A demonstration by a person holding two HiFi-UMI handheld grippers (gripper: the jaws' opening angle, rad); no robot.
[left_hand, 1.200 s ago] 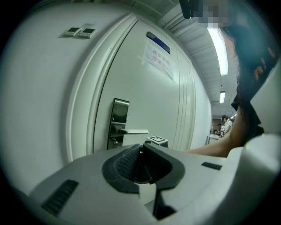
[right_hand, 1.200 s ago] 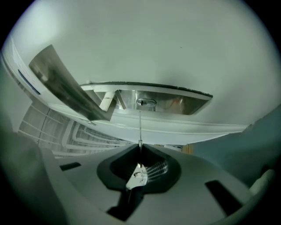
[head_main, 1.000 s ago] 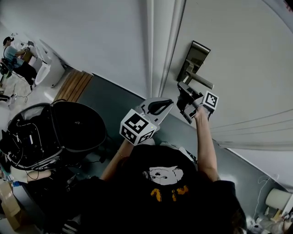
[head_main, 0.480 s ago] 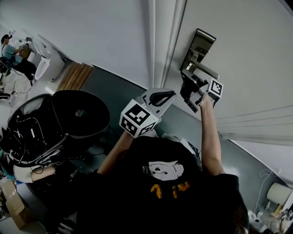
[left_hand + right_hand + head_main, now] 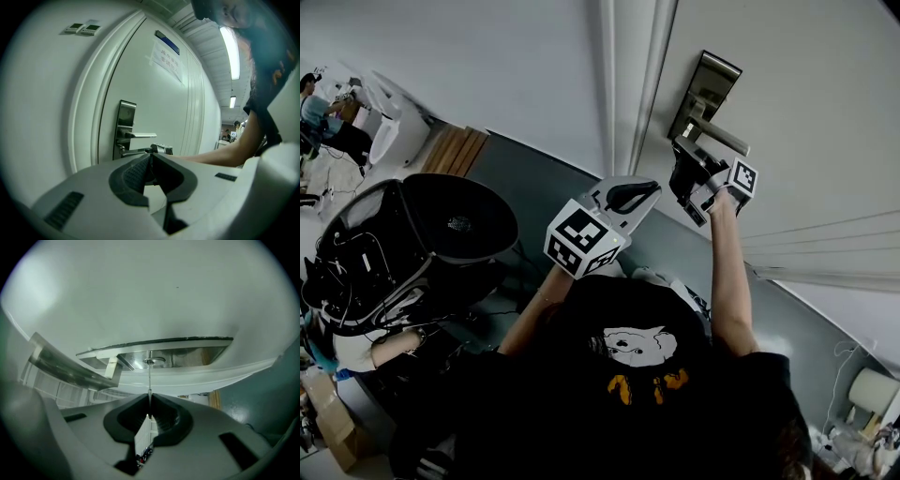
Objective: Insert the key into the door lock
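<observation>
A steel lock plate [image 5: 705,86] with a lever handle [image 5: 720,138] sits on the white door [image 5: 806,112]. My right gripper [image 5: 683,157] is raised just under the handle, shut on a key. In the right gripper view the thin key blade [image 5: 149,379] rises from the right gripper [image 5: 149,397] and its tip reaches the round keyhole [image 5: 153,361] in the plate [image 5: 187,352]. How deep it sits cannot be told. My left gripper [image 5: 654,190] hangs lower and left of the right gripper, shut with nothing between its fingers. In the left gripper view [image 5: 151,155] it faces the lock plate [image 5: 125,123].
The door frame [image 5: 630,94] runs beside the lock and a white wall [image 5: 487,66] lies to its left. On the floor at left are a black round bin [image 5: 459,230], a black case of cables [image 5: 352,267] and wooden slats [image 5: 455,152].
My right gripper has risen with the key toward the lock plate, closing the gap under the handle. The left gripper has lifted slightly and stays shut.
</observation>
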